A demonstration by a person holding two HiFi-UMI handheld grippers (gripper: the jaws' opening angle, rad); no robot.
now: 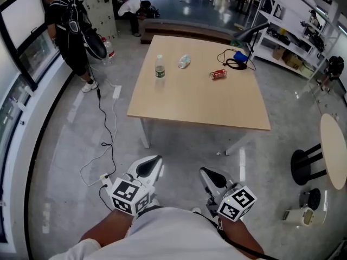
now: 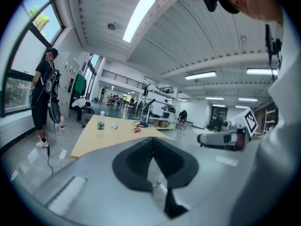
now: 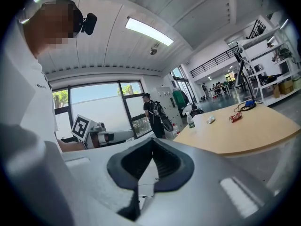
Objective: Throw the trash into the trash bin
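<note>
Trash lies well ahead on the wooden table (image 1: 200, 110): an upright green-labelled bottle (image 1: 159, 67), a crushed clear bottle (image 1: 184, 62) on its side just beside it, and a red can (image 1: 218, 74) tipped over further right. All three sit on the table's far half, apart from one another. Nothing is stacked or bagged, so each probably needs its own pick. A blue device (image 1: 240, 56) with a black cable rests near the far right corner; it looks like equipment, not rubbish. No trash bin shows in any view, so where the things must go cannot be told.

The left gripper (image 1: 150, 166) and the right gripper (image 1: 210, 176) are held low and close to the person's body, side by side, pointing toward the table and well short of its near edge. Each has its jaws pressed together with nothing between them — a carrying posture for the approach, I judge, since nothing lies within reach. The jaws will need to spread before either meets a bottle or the can.
</note>
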